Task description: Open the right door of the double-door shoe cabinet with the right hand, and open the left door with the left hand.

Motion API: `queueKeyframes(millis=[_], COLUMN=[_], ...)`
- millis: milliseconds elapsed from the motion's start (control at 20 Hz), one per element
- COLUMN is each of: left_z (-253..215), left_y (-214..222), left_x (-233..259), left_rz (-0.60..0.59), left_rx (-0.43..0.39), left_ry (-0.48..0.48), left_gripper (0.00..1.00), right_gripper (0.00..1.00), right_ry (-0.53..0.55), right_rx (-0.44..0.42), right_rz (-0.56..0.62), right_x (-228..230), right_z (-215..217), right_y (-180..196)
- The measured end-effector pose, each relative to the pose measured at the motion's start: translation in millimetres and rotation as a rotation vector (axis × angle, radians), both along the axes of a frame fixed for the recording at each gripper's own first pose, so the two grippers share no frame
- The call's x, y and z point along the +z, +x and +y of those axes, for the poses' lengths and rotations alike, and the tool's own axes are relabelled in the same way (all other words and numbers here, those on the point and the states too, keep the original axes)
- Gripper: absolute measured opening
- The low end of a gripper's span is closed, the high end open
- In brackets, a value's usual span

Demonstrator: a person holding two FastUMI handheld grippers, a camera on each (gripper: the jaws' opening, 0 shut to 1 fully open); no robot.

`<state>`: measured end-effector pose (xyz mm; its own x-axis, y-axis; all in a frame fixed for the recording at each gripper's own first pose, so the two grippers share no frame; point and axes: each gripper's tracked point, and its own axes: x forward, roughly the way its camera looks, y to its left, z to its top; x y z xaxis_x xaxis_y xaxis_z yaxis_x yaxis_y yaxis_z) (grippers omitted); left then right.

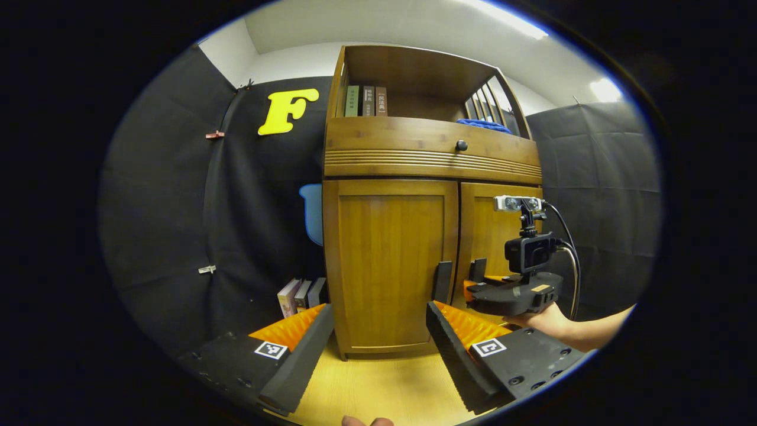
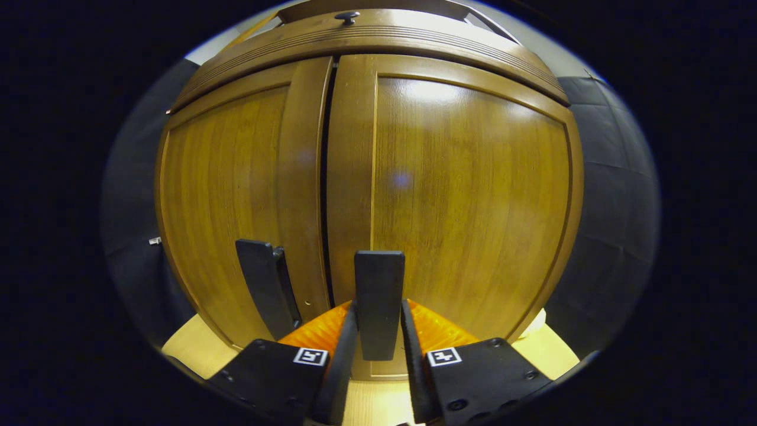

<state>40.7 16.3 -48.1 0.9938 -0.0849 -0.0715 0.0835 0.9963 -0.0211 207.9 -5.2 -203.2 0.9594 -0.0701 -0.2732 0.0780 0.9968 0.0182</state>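
Close in, right claw [image 2: 378, 355] has its two fingers against either side of the right door's black handle [image 2: 379, 307], closed on it as far as I can judge. Handle's long axis runs vertical, beside the centre seam. Left door handle [image 2: 269, 293] stands just across the seam, untouched. Left claw [image 1: 378, 349] hangs wide open, empty, well back from the cabinet, facing the left door [image 1: 390, 266]. Both doors look shut. Judgement: right door [image 2: 467, 207] goes first; pull must swing outward about its outer hinge edge.
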Motion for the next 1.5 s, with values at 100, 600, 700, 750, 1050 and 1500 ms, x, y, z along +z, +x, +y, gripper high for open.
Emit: queueKeyframes(millis=[100,600,700,750,1050,1500], left_z=[2.5,-6.1,-13.2,-17.1,-47.2,-97.5], left_y=[4.0,2.9,-2.7,-5.3,-4.6,-8.6], left_x=[-2.4,-4.3,-4.2,-4.0,4.3,12.1], left_rz=[0.007,0.021,0.016,0.016,-0.004,-0.014], left_rx=[0.003,0.001,-0.006,-0.01,-0.024,-0.009], left_ry=[-0.002,-0.008,-0.003,-0.003,-0.024,0.02], left_gripper=[0.97,0.98,0.98,0.98,0.98,0.98], right_gripper=[0.4,0.23,0.23,0.23,0.23,0.23], right_ry=[0.025,0.029,0.039,0.044,0.081,0.107], right_rx=[-0.001,0.057,0.084,0.097,0.147,0.192], right_rz=[0.013,0.041,0.029,0.023,0.015,0.039], right_x=[-3.1,3.8,13.7,14.0,12.8,12.5], right_z=[2.6,1.7,0.2,0.2,-5.1,-12.9], right_y=[4.1,-7.6,-8.6,-10.1,-13.2,-6.9])
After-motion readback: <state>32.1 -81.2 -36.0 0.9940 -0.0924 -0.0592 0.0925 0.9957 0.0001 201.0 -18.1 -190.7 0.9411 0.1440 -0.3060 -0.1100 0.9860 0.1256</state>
